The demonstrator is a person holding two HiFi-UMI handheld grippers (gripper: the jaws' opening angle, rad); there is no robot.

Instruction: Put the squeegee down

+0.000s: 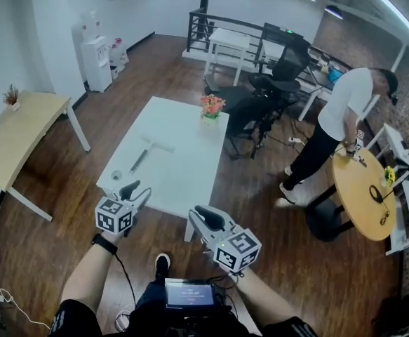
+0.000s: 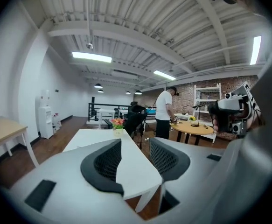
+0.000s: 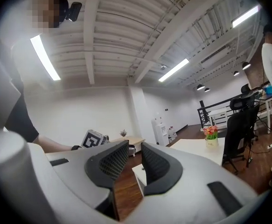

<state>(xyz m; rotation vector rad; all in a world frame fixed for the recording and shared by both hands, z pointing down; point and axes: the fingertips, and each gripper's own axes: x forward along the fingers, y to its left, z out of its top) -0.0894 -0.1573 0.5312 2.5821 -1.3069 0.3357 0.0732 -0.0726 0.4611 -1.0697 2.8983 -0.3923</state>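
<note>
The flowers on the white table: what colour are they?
Orange and pink. The flowers show best in the head view.

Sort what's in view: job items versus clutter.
Job: squeegee lying on the white table; left gripper and right gripper, both open and empty.
Clutter: flower pot, small round object near the table edge, wooden desk, water dispenser, office chair.

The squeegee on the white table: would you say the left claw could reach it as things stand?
Probably yes. The squeegee lies flat and uncovered on the white table, and the left claw, open and empty, hangs near the table's front edge with nothing between them.
</note>
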